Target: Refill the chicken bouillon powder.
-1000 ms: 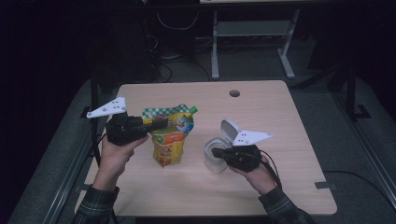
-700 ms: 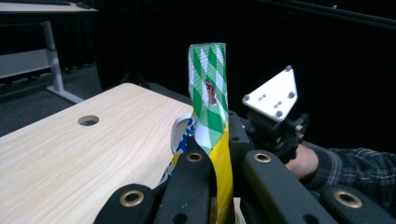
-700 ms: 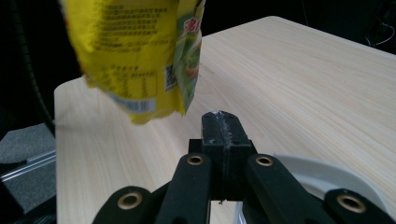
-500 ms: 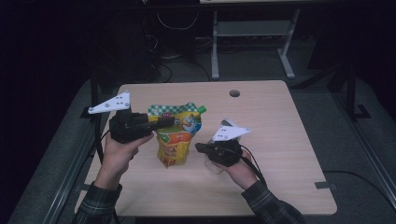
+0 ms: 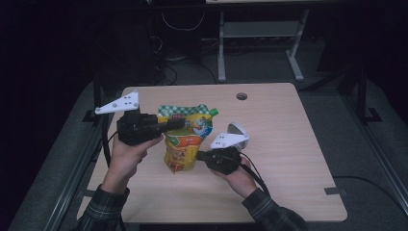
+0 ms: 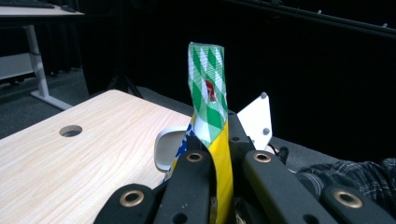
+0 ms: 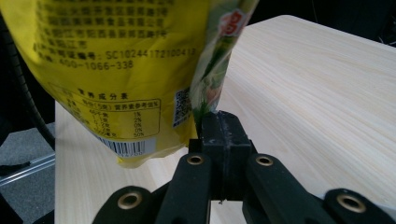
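Observation:
A yellow snack pouch (image 5: 185,144) with a green-checked top hangs upright over the table (image 5: 288,144). My left gripper (image 5: 179,123) is shut on its top edge. In the left gripper view the pads of that gripper (image 6: 218,151) pinch the checked strip of the pouch (image 6: 208,88). My right gripper (image 5: 200,157) has come in from the right at the pouch's lower side. In the right gripper view its jaws (image 7: 219,119) are shut, with the side seam of the pouch (image 7: 116,70) running down into the tips. A white bowl (image 5: 238,129) stands just behind the right hand.
The bowl (image 6: 163,149) sits close to the right of the pouch. A round cable hole (image 5: 242,96) lies near the table's far edge. Metal desk legs stand on the floor beyond the table. Bare wood (image 7: 303,93) stretches to the right.
My right gripper has moved left from the white bowl to the pouch's lower side. The left gripper with the pouch has shifted slightly right and up.

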`<state>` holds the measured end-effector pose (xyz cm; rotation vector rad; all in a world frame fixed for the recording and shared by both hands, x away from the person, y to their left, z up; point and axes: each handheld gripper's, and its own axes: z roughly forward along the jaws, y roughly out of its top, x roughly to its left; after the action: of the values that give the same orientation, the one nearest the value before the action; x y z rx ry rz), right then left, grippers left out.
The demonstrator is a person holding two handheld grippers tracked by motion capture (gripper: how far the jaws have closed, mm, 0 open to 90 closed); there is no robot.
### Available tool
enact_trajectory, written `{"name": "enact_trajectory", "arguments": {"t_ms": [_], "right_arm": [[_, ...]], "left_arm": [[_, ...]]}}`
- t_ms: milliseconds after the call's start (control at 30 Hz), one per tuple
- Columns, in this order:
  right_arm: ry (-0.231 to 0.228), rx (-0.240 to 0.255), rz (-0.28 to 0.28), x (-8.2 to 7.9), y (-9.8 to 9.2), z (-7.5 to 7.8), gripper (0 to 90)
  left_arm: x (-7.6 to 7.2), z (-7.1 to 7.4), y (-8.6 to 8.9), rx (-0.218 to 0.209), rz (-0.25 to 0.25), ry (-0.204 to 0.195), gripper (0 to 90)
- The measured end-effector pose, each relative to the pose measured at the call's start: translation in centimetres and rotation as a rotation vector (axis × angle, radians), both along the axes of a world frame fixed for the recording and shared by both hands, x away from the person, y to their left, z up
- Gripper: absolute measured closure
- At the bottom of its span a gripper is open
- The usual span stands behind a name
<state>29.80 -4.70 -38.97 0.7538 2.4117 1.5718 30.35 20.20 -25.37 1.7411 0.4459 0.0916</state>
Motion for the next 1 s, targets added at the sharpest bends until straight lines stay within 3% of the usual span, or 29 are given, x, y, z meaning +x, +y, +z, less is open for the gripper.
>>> {"name": "enact_trajectory", "arguments": {"t_ms": [367, 633, 1000], "right_arm": [[-0.006, 0.016, 0.023, -1.2, 1.8, -1.2, 89.9], [-0.018, 0.027, 0.057, -1.5, 2.7, -2.1, 89.9], [-0.023, 0.078, 0.125, -1.9, 3.5, -3.1, 90.0]], "left_arm": [[0.4, -0.3, -0.7, 0.015, 0.002, 0.022, 90.0], [1.2, -0.7, -1.5, 0.054, 0.011, 0.049, 90.0], [2.3, -1.1, -2.8, 0.101, 0.008, 0.089, 90.0]]}}
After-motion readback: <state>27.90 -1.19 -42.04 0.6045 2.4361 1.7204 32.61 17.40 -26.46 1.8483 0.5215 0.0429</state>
